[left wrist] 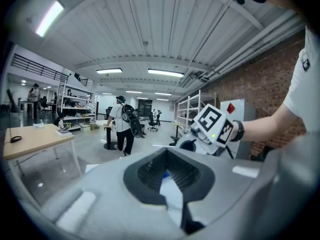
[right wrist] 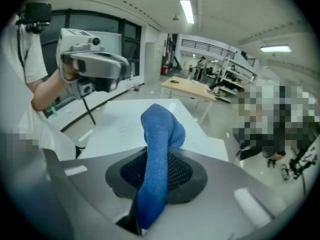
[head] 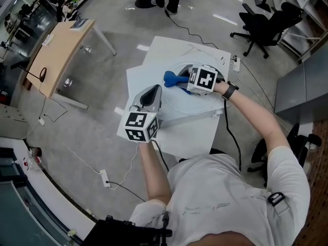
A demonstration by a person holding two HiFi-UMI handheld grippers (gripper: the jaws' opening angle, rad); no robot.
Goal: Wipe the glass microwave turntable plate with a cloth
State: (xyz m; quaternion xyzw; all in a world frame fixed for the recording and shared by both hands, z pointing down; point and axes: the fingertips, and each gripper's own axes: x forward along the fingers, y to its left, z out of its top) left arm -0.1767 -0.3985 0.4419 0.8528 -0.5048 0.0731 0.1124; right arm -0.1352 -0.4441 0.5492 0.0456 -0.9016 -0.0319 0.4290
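Right hand-held gripper [head: 184, 81]: pinching the blue cloth [head: 173, 79]. In the right gripper view, the cloth [right wrist: 156, 164] runs up between the two dark pads and ends in a rounded fold past the tips.

Left hand-held gripper [head: 152, 94]: jaws a narrow gap apart, with nothing between them. In the left gripper view, a wedge of white table and a speck of blue show through the gap of this gripper [left wrist: 171, 181].

Glass turntable plate [head: 177, 105]: lies flat on the white table [head: 154, 60], well inside its edges. It shows only as a faint ring in the head view.

The cloth is over the plate's left part, as the head view has it. I cannot tell whether the cloth touches the glass.

My right hand-held gripper is above the plate. My left is near the table's left edge, just outside the ring and pointing towards it. The two are near each other but apart.

A dark watch [head: 230, 91] is on my right wrist.

Surroundings:
- A wooden desk [head: 60, 53] stands well to the left.
- Black office chairs [head: 266, 22] are at the upper right.
- A power strip [head: 104, 178] lies on the floor.
- In the left gripper view, a person with a backpack [left wrist: 123, 124] stands in the hall.
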